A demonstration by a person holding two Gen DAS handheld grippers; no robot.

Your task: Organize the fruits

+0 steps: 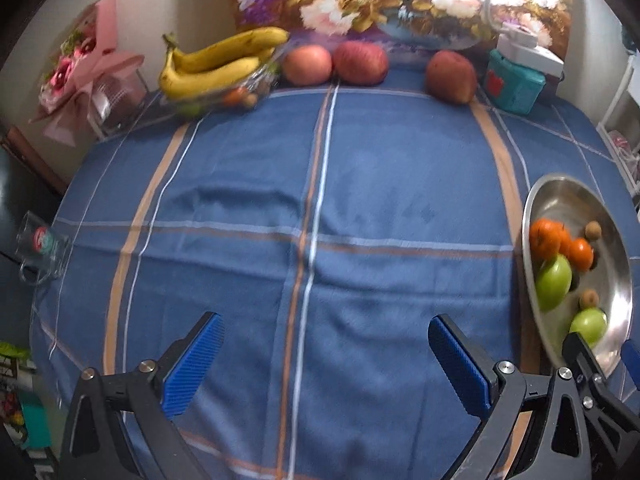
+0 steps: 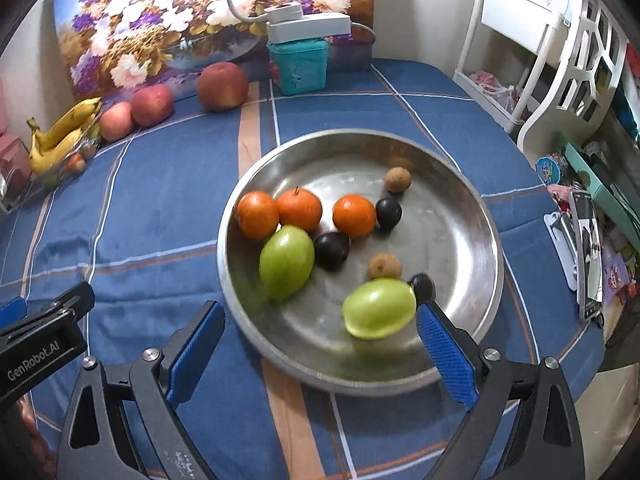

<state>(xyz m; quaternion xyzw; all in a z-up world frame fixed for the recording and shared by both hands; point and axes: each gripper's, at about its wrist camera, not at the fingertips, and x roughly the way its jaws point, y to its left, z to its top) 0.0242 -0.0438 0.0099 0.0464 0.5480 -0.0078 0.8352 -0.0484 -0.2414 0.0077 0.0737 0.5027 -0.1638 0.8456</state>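
Observation:
A round steel plate on the blue checked tablecloth holds three oranges, two green fruits, dark plums and small brown fruits. My right gripper hangs open over the plate's near rim. The nearer green fruit lies in the plate beside its right finger, unpressed. My left gripper is open above bare cloth, with the plate to its right. At the table's back, bananas rest on a glass bowl and three red apples line the wall.
A teal box bearing a white power strip and lamp stands at the back beside a flower painting. A pink bouquet and a glass mug sit at the table's left edge. A white shelf and clutter stand to the right.

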